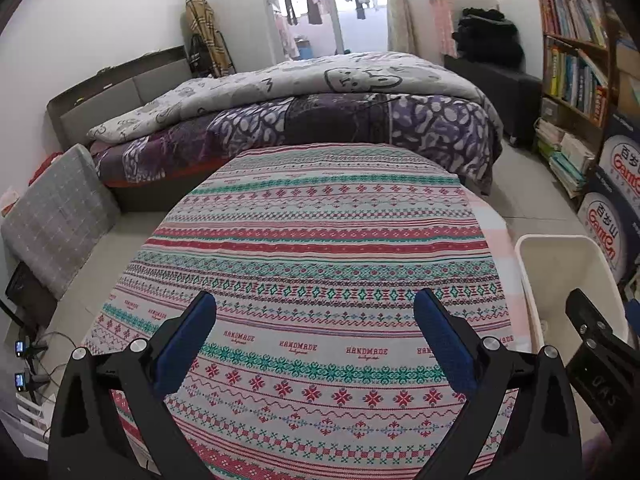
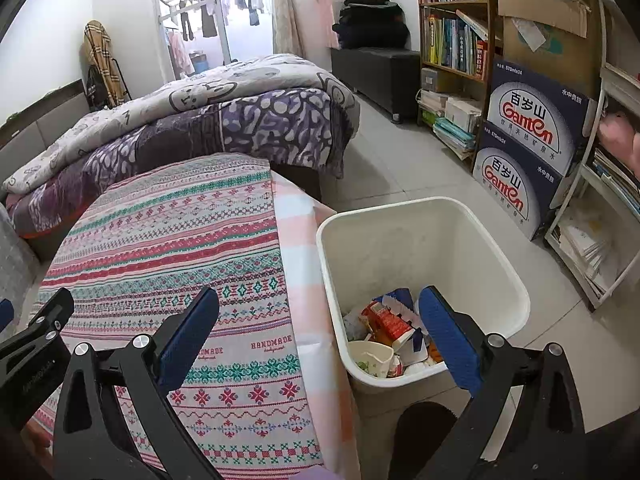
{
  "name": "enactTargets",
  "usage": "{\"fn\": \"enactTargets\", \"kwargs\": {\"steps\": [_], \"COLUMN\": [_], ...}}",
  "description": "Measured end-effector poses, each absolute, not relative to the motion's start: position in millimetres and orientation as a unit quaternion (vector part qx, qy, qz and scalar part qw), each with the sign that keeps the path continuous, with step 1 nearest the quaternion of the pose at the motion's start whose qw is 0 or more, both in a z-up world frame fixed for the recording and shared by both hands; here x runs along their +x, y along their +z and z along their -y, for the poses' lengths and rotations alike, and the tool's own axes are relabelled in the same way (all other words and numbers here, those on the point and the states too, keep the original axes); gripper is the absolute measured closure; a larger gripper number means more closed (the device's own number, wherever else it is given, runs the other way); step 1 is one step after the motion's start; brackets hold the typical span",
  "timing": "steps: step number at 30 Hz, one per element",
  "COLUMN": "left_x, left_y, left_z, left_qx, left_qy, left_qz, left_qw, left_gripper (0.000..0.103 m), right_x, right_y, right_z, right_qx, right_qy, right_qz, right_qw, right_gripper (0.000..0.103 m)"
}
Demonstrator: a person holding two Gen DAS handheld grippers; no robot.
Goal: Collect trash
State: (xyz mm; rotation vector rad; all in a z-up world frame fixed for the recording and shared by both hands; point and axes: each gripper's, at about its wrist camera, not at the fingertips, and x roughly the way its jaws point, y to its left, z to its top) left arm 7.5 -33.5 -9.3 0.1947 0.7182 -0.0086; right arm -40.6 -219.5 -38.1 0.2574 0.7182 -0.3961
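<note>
A white trash bin (image 2: 492, 256) stands on the floor right of the table; it also shows in the left wrist view (image 1: 528, 276). Inside lie a red carton (image 2: 386, 320), a paper cup (image 2: 370, 356) and other wrappers. My right gripper (image 2: 320, 316) is open and empty, straddling the table's right edge and the bin's near rim. My left gripper (image 1: 316, 320) is open and empty above the patterned tablecloth (image 1: 320, 240). No loose trash shows on the cloth.
A bed with a purple quilt (image 1: 320, 116) lies behind the table. Bookshelves (image 2: 452, 28) and stacked Ganten water boxes (image 2: 528, 132) line the right wall. A grey cushion (image 1: 56, 216) leans at the left. A dark shoe (image 2: 424, 432) is by the bin.
</note>
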Motion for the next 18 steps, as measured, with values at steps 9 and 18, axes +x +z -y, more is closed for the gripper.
{"fn": "enactTargets", "kwargs": {"steps": [9,18], "left_x": [4.5,6.9], "left_y": [-10.5,-12.6], "left_z": [37.9,37.3], "left_qx": [0.093,0.089], "left_qy": [-0.013,-0.011], "left_qz": [-0.346,-0.361], "left_qw": [0.933,0.928], "left_gripper": [0.009,0.008], "right_x": [-41.0,-41.0], "right_y": [-39.6,-39.5], "right_z": [221.6,220.8], "right_qx": [0.128,0.128], "right_qy": [-0.195,-0.195], "right_qz": [-0.350,-0.350], "right_qw": [0.907,0.907], "right_gripper": [0.007,0.007]}}
